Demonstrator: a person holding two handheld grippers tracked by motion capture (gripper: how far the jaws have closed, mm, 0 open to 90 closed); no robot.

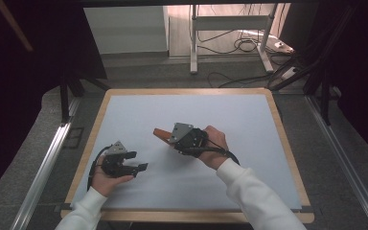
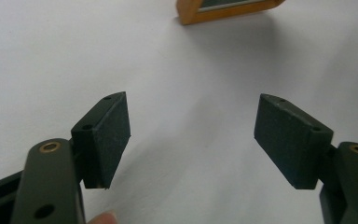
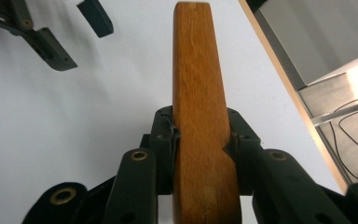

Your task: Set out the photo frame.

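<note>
Two grippers are working over the white surface (image 1: 249,143). Right gripper (image 3: 200,140) is clamping a wooden block (image 3: 198,93) between its fingers, holding it near the middle of the surface. Left gripper (image 2: 193,135) is resting in the hand (image 1: 106,181) nearer the front left, its fingers (image 2: 107,135) spread wide and gripping nothing.

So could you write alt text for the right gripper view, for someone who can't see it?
A black two-jaw claw is shut on a long piece of orange-brown wood that runs up the middle of the picture, above a white table top. The other claw, open, shows at the upper left.
</note>
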